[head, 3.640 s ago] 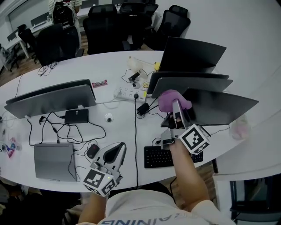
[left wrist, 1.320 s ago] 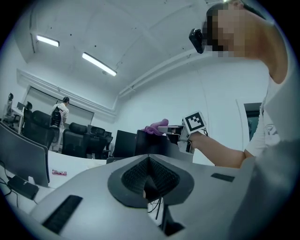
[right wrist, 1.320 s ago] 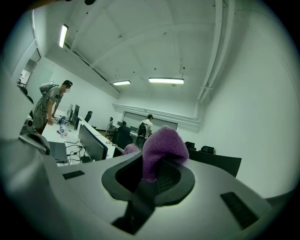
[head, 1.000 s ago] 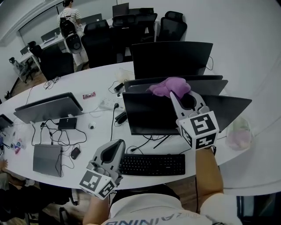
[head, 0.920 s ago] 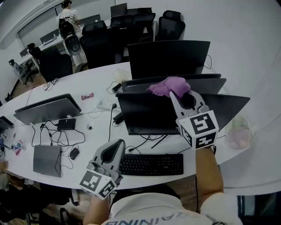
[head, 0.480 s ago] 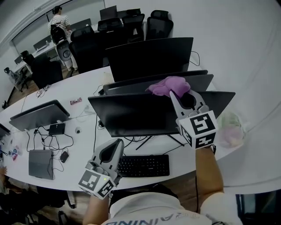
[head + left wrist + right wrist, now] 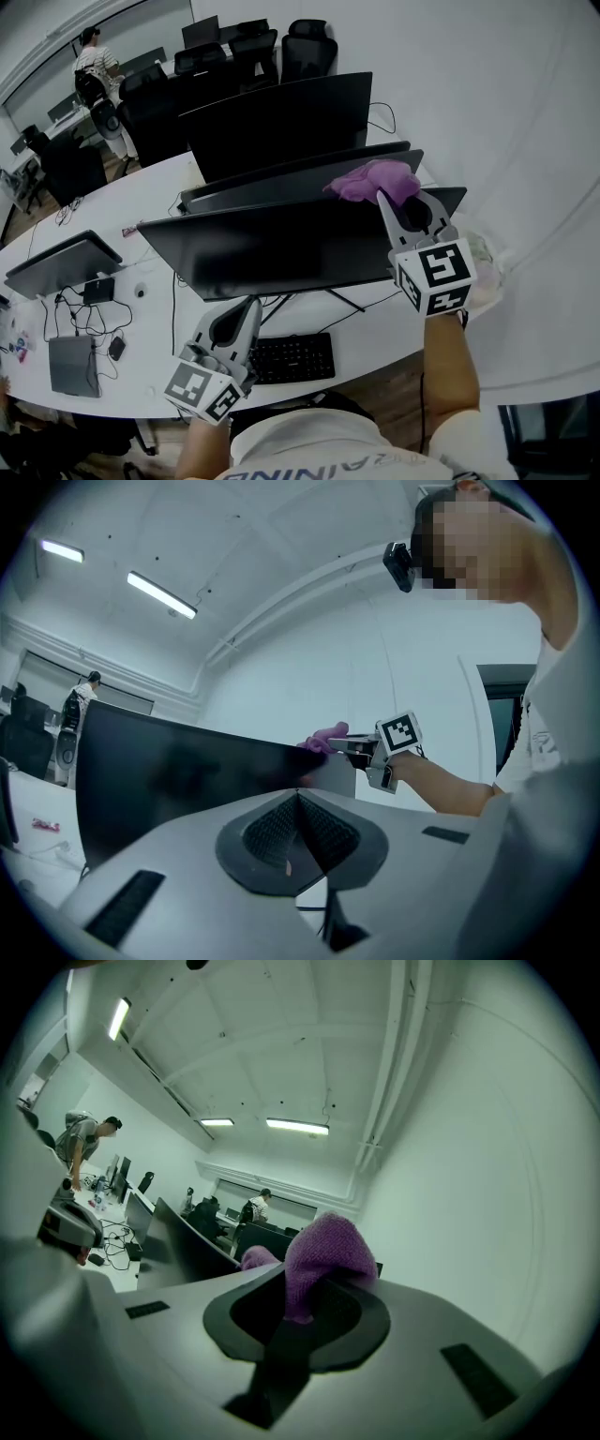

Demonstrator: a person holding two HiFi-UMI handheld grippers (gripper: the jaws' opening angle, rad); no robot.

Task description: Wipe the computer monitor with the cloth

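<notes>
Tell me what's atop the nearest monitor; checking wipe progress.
The purple cloth, held by the right gripper, sits on the monitor's top edge near its right end; the edge beneath is hidden.

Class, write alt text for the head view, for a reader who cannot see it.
From above, the right gripper holds a purple cloth at the upper right edge of the nearest dark monitor on a curved white desk. The left gripper, shut and empty, hangs low near a black keyboard; more monitors stand behind.
</notes>
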